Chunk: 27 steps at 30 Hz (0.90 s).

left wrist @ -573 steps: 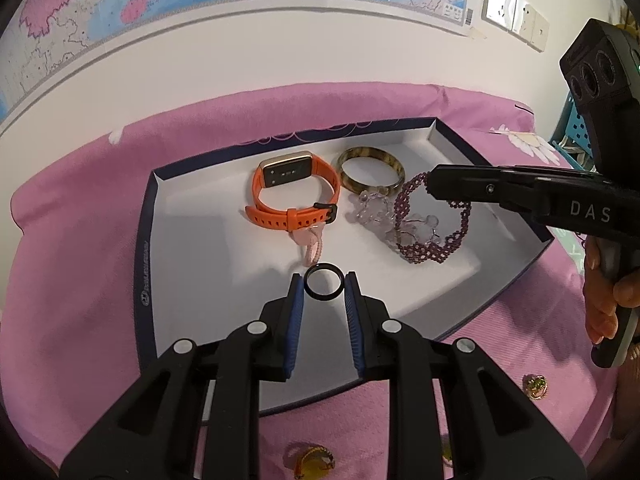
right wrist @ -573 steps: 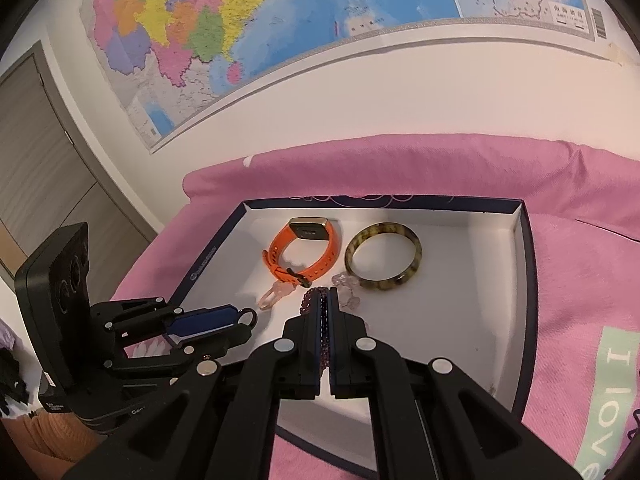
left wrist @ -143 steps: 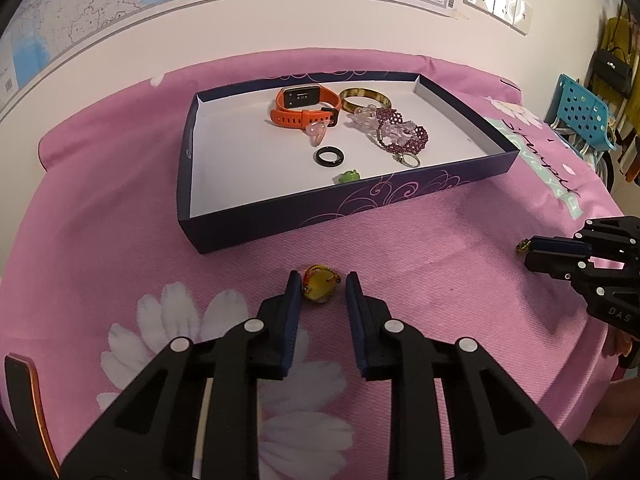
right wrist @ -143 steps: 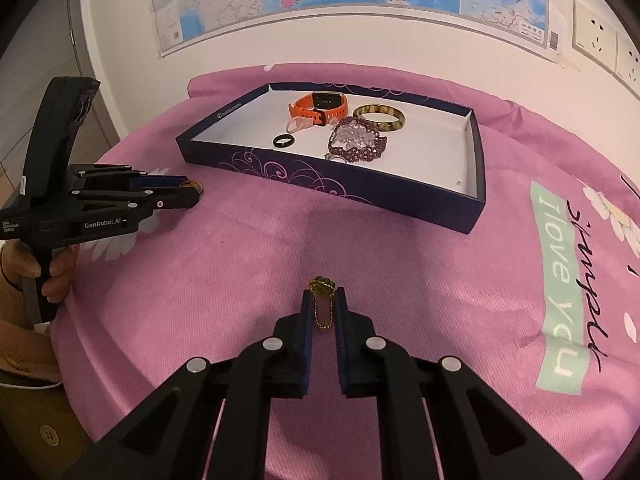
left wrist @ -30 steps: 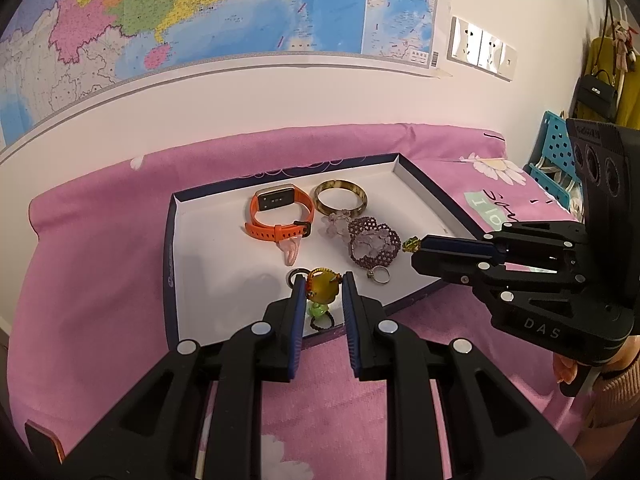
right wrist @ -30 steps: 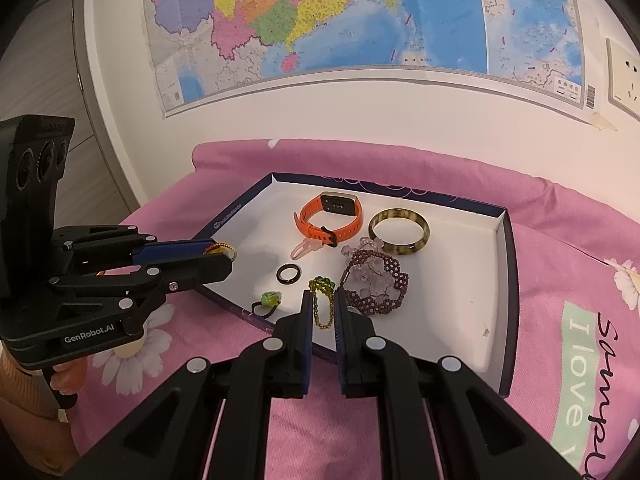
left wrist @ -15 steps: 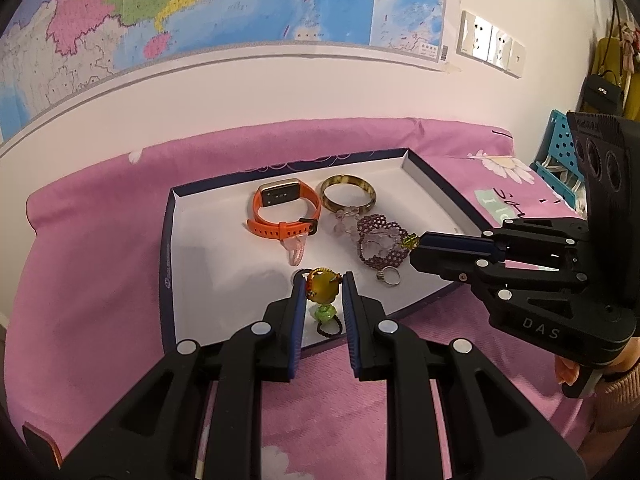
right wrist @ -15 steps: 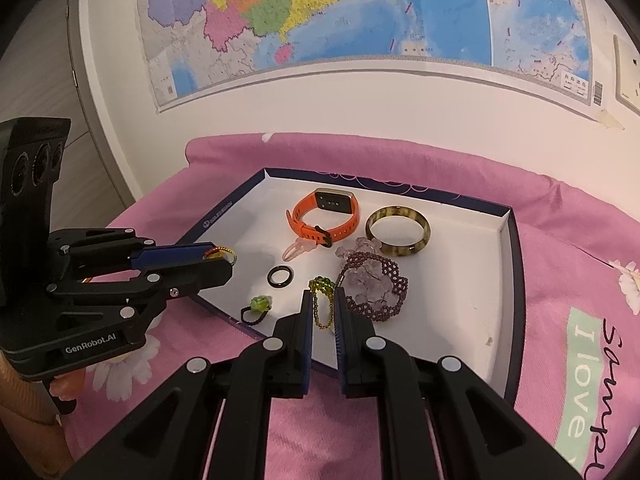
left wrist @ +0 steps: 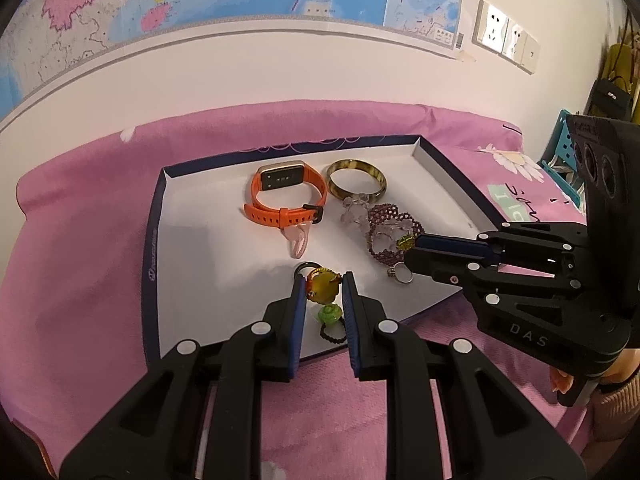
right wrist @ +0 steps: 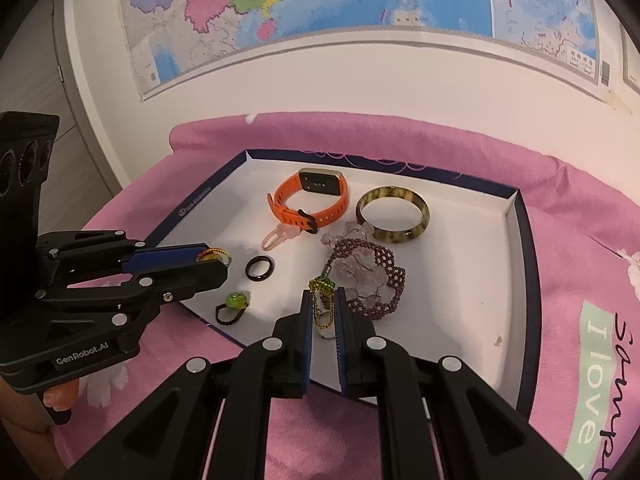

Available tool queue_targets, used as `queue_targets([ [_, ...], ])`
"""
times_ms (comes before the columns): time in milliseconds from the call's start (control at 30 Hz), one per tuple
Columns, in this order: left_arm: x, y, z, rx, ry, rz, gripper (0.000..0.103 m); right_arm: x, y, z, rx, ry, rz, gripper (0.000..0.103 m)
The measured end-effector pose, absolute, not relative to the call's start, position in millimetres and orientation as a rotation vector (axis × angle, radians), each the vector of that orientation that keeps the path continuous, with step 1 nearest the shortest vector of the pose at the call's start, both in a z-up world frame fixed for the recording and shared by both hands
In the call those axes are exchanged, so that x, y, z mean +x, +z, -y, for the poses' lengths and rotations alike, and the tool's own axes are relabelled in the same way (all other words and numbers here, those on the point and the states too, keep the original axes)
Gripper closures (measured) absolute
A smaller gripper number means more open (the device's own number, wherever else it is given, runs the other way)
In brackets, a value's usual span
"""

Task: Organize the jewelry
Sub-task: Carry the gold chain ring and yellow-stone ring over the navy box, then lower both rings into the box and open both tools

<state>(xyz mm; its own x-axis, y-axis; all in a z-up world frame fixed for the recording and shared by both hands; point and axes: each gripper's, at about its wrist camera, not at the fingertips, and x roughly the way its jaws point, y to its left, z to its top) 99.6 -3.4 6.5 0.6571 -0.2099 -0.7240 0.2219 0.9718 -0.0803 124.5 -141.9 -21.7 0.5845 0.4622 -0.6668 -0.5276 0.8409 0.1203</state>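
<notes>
A: Nearest items?
B: Left gripper (left wrist: 323, 285) clamps a yellow ring (left wrist: 322, 283); right gripper (right wrist: 323, 304) clamps a gold chain (right wrist: 322, 307), both over the box (right wrist: 516, 216).
A: Farther, twelve o'clock?
B: Orange watch (left wrist: 286, 196), bangle (left wrist: 357, 179).

right gripper (right wrist: 323, 298) pinching gold chain (right wrist: 322, 311), over jewelry box (right wrist: 472, 280)

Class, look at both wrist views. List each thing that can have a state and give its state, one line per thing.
Left hand-held gripper: shut on the yellow ring, above the box.
Right hand-held gripper: shut on the gold chain.
Box: open, no lid.
Orange watch: strap buckled, lying in box.
Green ring: lying in box.
Black ring: flat in box.
Bangle: flat in box.
</notes>
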Motion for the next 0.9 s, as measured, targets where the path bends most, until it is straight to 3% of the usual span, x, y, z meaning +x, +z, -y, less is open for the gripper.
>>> queue_targets([
  [367, 104, -4, 2, 0.006, -0.239, -0.848, 0.084, 130, -28, 146, -0.063, 0.56, -0.778, 0.089],
  [467, 101, -2, 1, 0.003, -0.237, -0.839, 0.077, 126, -25, 148, -0.058, 0.561, -0.767, 0.088],
  [600, 89, 5, -2, 0.004, -0.23, -0.812, 0.062, 119, -21, 152, -0.045, 0.56, -0.749, 0.081],
  [700, 78, 11, -4, 0.004, -0.224, -0.784, 0.049, 107, -16, 158, -0.031, 0.555, -0.728, 0.067],
  [767, 68, 15, -6, 0.009, -0.211, -0.763, 0.035, 98, -15, 160, -0.03, 0.551, -0.714, 0.062],
  [800, 64, 16, -7, 0.009, -0.205, -0.754, 0.023, 94, -14, 161, -0.035, 0.547, -0.708, 0.056],
  [833, 58, 17, -7, 0.01, -0.196, -0.74, 0.017, 88, -14, 162, -0.04, 0.542, -0.702, 0.045],
  [900, 46, 20, -6, 0.029, -0.176, -0.714, 0.005, 77, -12, 164, -0.041, 0.533, -0.685, 0.037],
])
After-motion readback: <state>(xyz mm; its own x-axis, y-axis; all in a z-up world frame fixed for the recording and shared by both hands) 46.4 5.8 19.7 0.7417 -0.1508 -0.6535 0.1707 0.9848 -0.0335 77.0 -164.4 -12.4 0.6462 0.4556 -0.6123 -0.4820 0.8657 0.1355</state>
